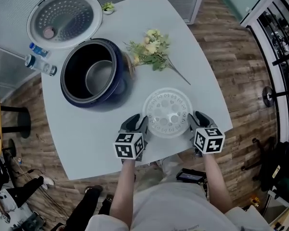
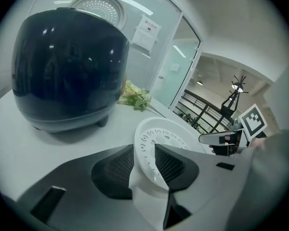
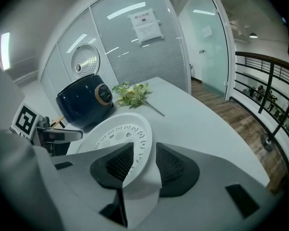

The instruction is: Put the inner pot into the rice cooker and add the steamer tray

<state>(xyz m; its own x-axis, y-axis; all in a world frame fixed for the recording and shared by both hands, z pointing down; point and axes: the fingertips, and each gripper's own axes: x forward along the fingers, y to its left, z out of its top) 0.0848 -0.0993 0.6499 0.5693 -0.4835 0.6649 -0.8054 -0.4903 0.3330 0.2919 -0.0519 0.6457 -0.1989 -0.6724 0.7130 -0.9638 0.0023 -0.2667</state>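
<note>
**Two grippers astride one steamer tray [image 1: 167,112]**

A pale grey table [image 1: 192,57] fills most of the head view. At its far left stands the dark blue rice cooker [image 1: 116,69], its round lid [image 1: 65,18] swung open behind it. The inner pot [image 1: 98,78] already sits inside the cooker.

The white, perforated steamer tray lies on the near part of the table, well apart from the cooker. A spray of artificial flowers [image 1: 151,49] lies between the two, its stem pointing towards the tray.

The left gripper [image 1: 135,124] is at the tray's left edge and the right gripper [image 1: 196,121] at its right edge, each held in one of the person's hands. In the left gripper view, the left gripper's [image 2: 139,150] jaws stand apart across the tray's [image 2: 166,134] rim: one pad is outside the rim and the other over the perforated face, with a gap, so nothing is clamped. The right gripper view shows the same: the right gripper's [image 3: 144,150] jaws straddle the rim [image 3: 115,134] without pressing it.

Two bottles [image 1: 41,64] lie at the table's far left edge, beside the cooker.
</note>
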